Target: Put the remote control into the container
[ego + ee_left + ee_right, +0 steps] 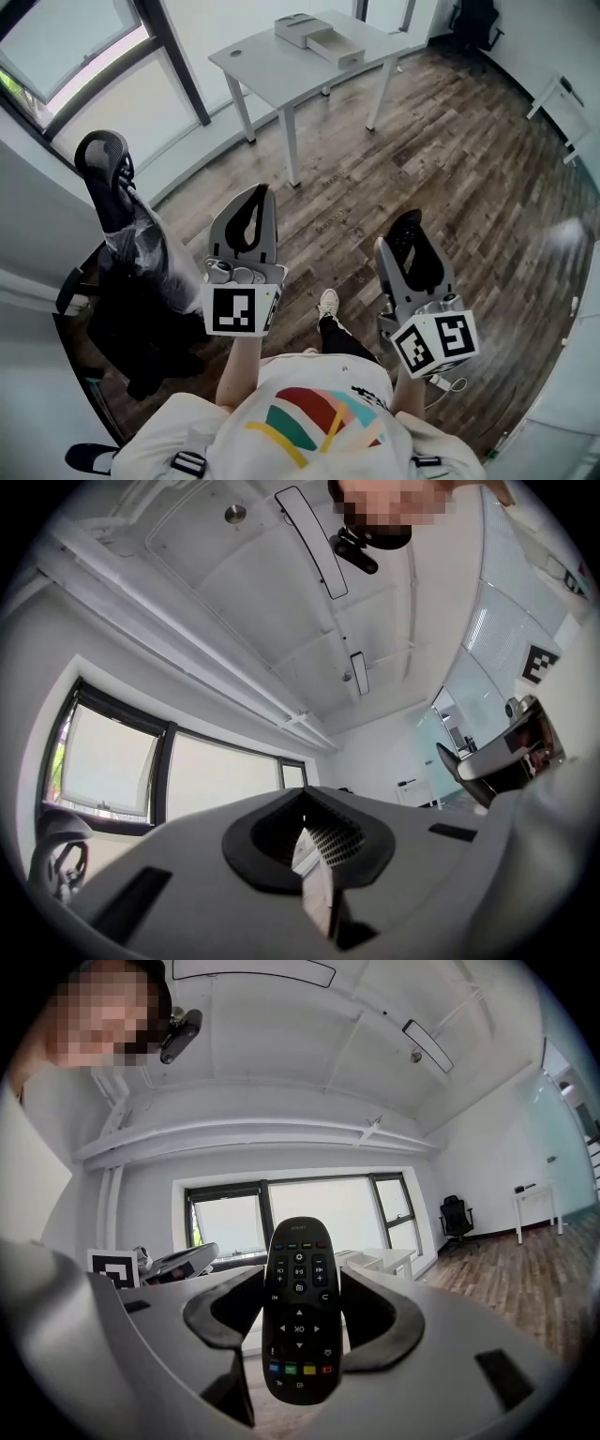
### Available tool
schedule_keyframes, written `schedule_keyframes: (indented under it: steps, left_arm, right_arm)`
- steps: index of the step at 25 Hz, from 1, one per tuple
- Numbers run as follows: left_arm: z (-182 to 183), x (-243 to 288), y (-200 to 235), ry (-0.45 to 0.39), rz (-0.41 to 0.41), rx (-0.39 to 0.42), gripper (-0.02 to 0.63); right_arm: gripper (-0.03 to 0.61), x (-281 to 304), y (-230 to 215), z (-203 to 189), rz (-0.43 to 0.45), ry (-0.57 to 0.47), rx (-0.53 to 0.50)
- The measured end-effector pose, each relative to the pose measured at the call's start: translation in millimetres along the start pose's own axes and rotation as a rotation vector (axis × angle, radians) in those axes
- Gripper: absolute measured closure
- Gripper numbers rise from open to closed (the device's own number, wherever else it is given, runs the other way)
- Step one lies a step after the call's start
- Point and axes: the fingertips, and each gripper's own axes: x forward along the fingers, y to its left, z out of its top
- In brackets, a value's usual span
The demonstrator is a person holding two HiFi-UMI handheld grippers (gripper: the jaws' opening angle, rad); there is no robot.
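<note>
Black remote control (300, 1312) sits upright btwn the jaws of the right tongs (302, 1277), button face toward that gripper's camera, coloured keys near its lower end. Jaws are clamped on its two long edges, approx. at mid-body; top end sticks out past the tips. In the head view the remote shows as a dark oval in the right tongs (403, 234), held over the wood floor (469, 159), well apart from the worktop.

Left tongs (258, 192) hang just beside, at about the same height, jaws together w/ nothing in them; left gripper view shows the pads meeting edge to edge.

White worktop (272, 70) stands farther ahead, near the windows (84, 66). On its far part lies a pale open container (335, 45), w/ a pale box (298, 28) touching it or just beside; can't tell which.

Left of the person: black office chair (105, 169), seat wrapped in clear plastic. One pale shoe (328, 302) on the floor below the grippers.
</note>
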Motion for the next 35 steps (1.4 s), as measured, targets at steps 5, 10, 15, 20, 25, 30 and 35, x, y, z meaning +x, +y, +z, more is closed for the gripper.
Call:
schedule_keyframes:
  steps: [5, 10, 15, 20, 25, 30, 35]
  left_arm:
    - [-6, 56, 1, 0.008, 0.022, 0.010, 0.606]
    - [-19, 103, 4, 0.017, 0.022, 0.027, 0.606]
    - [-24, 145, 2, 0.016, 0.023, 0.039, 0.606]
    - [-29, 168, 1, 0.028, 0.028, 0.050, 0.606]
    - [-35, 182, 0, 0.044, 0.028, 0.055, 0.606]
    - [-45, 207, 0, 0.043, 0.012, 0.052, 0.606]
    - [-59, 253, 6, 0.021, -0.007, 0.034, 0.606]
  right_arm:
    - [0.324, 49, -35, 12, 0.036, 0.025, -0.025]
    - [0.324, 88, -72, 17, 0.033, 0.027, -0.013]
    - [0.324, 115, -104, 21, 0.029, 0.033, 0.000]
    - [0.325, 133, -125, 25, 0.035, 0.044, 0.007]
    - [0.325, 147, -134, 29, 0.046, 0.036, -0.009]
    - [0.324, 167, -144, 31, 0.038, 0.031, -0.019]
    - [0.325, 201, -165, 36, 0.011, 0.020, -0.047]
